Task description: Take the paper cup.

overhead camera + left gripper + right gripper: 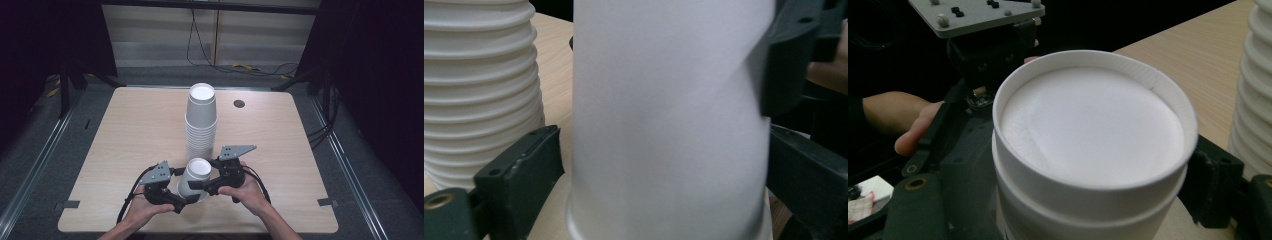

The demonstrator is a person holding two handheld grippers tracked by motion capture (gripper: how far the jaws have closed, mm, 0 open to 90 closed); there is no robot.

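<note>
From above, an upturned cup stands on the table just in front of the tall stack, with the left tongs and right tongs meeting it from either side. The left gripper view shows its jaws spread beside the cup's wall, not pressing. The right gripper view shows the cup's recessed base between its own jaws, though I cannot tell whether they pinch.

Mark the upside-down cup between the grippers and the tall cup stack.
upside-down cup [196,172], high view, on its side wall.
tall cup stack [201,125], high view, mid stack on the ribbed rims.
</note>
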